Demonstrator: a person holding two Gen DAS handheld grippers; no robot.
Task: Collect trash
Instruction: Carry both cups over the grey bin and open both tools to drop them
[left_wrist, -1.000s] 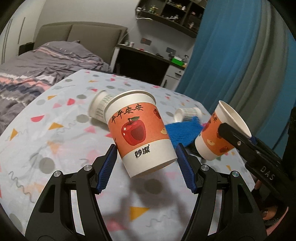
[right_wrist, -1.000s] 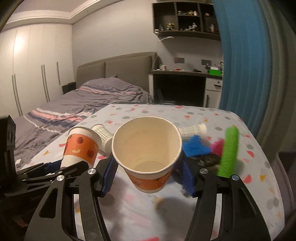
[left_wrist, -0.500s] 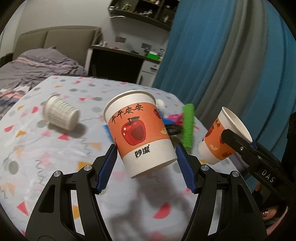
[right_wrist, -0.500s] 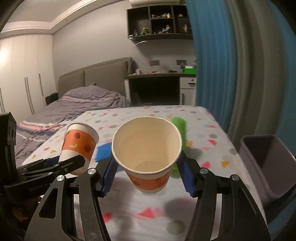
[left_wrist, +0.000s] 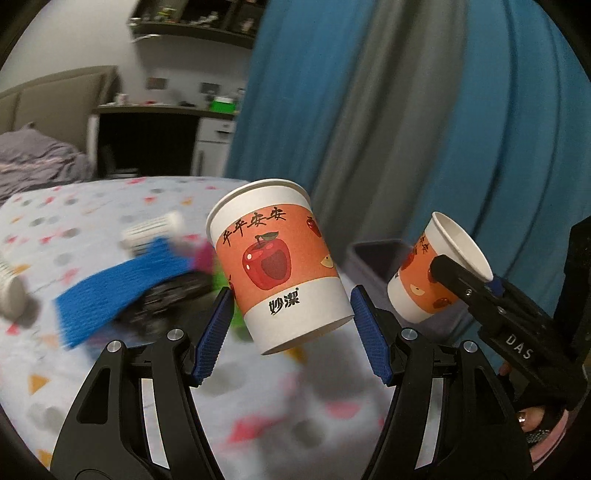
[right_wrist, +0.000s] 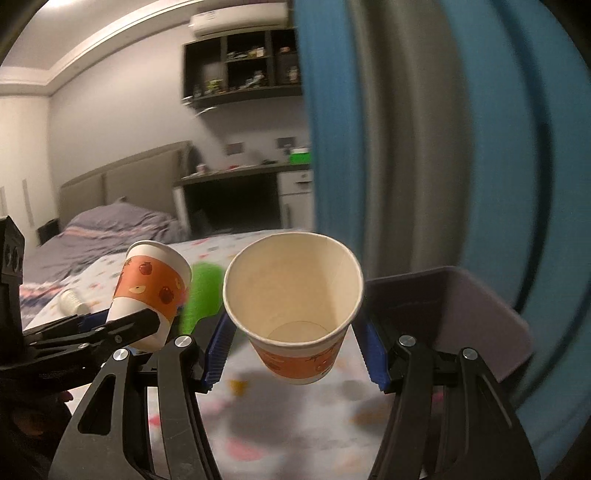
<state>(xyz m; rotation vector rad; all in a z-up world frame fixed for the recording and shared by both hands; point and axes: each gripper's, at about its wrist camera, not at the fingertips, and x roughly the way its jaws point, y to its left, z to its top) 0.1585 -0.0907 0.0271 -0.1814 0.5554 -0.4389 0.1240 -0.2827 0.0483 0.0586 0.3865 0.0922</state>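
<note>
My left gripper (left_wrist: 291, 321) is shut on an apple-print paper cup (left_wrist: 277, 266), its blue pads pressing the cup's lower sides. The cup is tilted and held in the air above the table. My right gripper (right_wrist: 295, 350) is shut on a second apple-print cup (right_wrist: 295, 295), whose empty mouth faces the camera. Each wrist view also shows the other gripper's cup: the second cup (left_wrist: 436, 269) at the right, the first cup (right_wrist: 151, 284) at the left. A grey trash bin (right_wrist: 461, 314) stands just beyond the table's right edge, behind the right gripper.
The table (left_wrist: 74, 387) has a confetti-patterned cloth. On it lie a blue cloth (left_wrist: 122, 280), a white patterned cup on its side (left_wrist: 155, 229), another white cup (left_wrist: 9, 291) and a green fuzzy thing (right_wrist: 201, 295). Blue and grey curtains hang close behind the bin.
Both grippers have swung to the right with their cups still gripped. The bed has slid out of view on the left, and the bin and curtains have come nearer.
</note>
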